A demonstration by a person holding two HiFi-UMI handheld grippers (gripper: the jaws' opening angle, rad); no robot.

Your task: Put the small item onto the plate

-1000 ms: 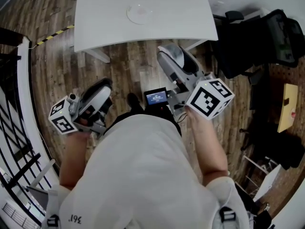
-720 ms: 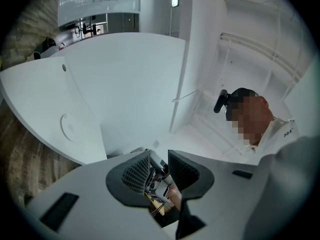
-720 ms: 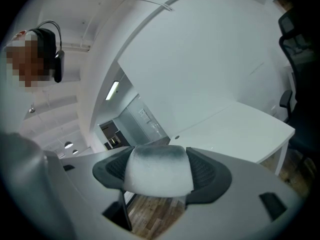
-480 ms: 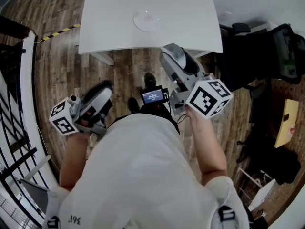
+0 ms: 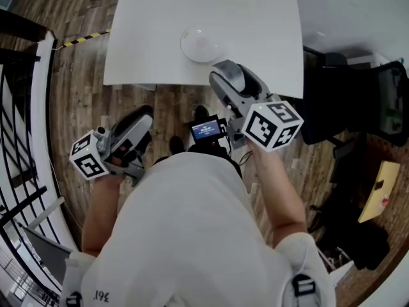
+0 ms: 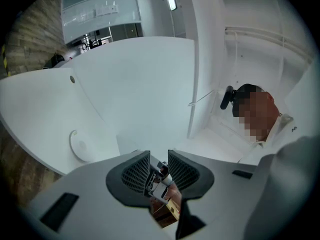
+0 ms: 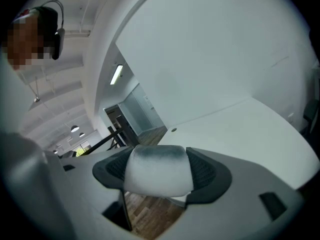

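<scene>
A white plate sits near the front edge of the white table; it also shows as a small round disc in the left gripper view. My right gripper is shut on a small whitish-grey, pillow-shaped item that fills the space between its jaws. It hovers at the table's front edge, just right of and below the plate. My left gripper hangs lower left over the wood floor, off the table. Its jaws stand almost together with nothing between them.
The person's torso in a white shirt fills the lower head view, with a small lit screen at the chest. A black railing runs along the left. A dark chair stands at the right.
The table and plate have drawn nearer and lower in the head view. The right gripper with its item now reaches the table's front edge. The left gripper holds its place.
</scene>
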